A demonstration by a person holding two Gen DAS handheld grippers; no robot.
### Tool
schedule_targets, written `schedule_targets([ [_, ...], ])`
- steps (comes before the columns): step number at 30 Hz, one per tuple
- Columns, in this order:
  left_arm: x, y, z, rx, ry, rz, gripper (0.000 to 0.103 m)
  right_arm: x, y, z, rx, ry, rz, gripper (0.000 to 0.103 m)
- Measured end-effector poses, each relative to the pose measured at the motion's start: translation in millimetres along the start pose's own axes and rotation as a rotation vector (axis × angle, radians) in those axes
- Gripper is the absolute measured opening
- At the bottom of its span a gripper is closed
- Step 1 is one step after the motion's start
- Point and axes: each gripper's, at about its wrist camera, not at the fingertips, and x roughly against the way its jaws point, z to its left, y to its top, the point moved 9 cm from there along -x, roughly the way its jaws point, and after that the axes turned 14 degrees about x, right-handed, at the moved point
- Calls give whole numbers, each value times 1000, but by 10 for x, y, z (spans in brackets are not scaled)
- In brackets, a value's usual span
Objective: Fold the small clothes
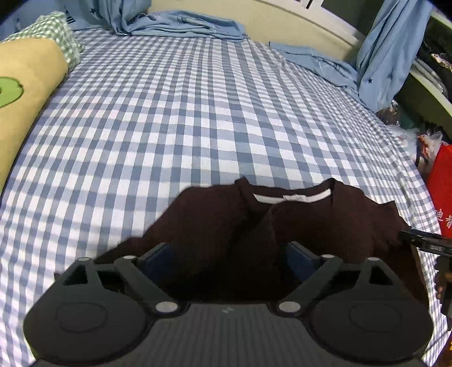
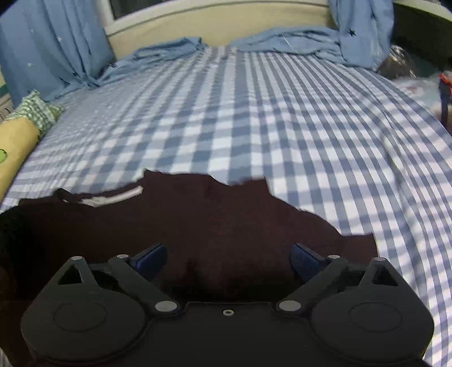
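Showing red box (image 1: 442,194): left view only.

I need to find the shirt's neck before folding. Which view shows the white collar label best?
The left wrist view: the white collar label lies sharp and near centre at the neck of the dark shirt. The right wrist view shows the label blurred, off to the left, partly hidden by a fold.

You worked over a bed in a blue-and-white checked sheet (image 1: 197,113). Blue star-print curtains (image 2: 50,48) hung at the far side, a cream headboard (image 2: 220,25) between them, a yellow bolster (image 1: 25,93) lay left.
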Motion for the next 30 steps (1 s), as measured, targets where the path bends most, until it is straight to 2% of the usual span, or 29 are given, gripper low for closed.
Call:
schedule_targets([
  [4, 88, -325, -133, -19, -85, 63, 97, -145, -117, -85, -12, -85, 53, 96],
  [7, 168, -502, -239, -75, -99, 63, 101, -191, -157, -140, -46, -111, 53, 95],
  [9, 139, -587, -281, -124, -40, 48, 102, -206, -179, -143, -49, -128, 54, 94],
  [10, 86, -608, -295, -159, 11, 37, 101, -220, -191, -141, -51, -133, 54, 90],
  [11, 17, -617, -300, -197, 75, 23, 94, -225, -200, -136, -56, -138, 54, 83],
  [12, -68, -619, -298, -231, 139, 14, 77, -226, -210, -134, -63, -143, 54, 79],
  [13, -167, -626, -296, -248, 184, 20, 68, -219, -212, -133, -69, -146, 52, 74],
  [14, -251, -611, -247, -229, 221, 37, 38, -214, -208, -127, -77, -145, 47, 63],
  [15, -305, -588, -211, -187, 230, 51, 18, -208, -206, -125, -80, -147, 44, 57],
  [17, -286, -522, -85, -37, 178, 40, 7, -179, -174, -149, -87, -156, 39, 40],
  [18, -232, -474, -21, 25, 164, 13, 4, -165, -160, -163, -103, -142, 31, 35],
  [20, -127, -417, 111, 70, 189, -47, 4, -131, -126, -176, -123, -121, 19, 19],
  [22, -63, -388, 230, 124, 180, -65, 4, -90, -63, -135, -98, -105, 0, 13],
  [25, -89, -409, 368, 177, 210, -66, 4, -72, 54, -35, -38, -112, -25, 13],
  [27, -146, -442, 496, 221, 222, -68, 4, -145, 94, -6, -28, -121, -8, 13],
  [30, -126, -474, 584, 272, 211, -83, 4, -243, 283, 6, -33, -110, -5, 11],
])
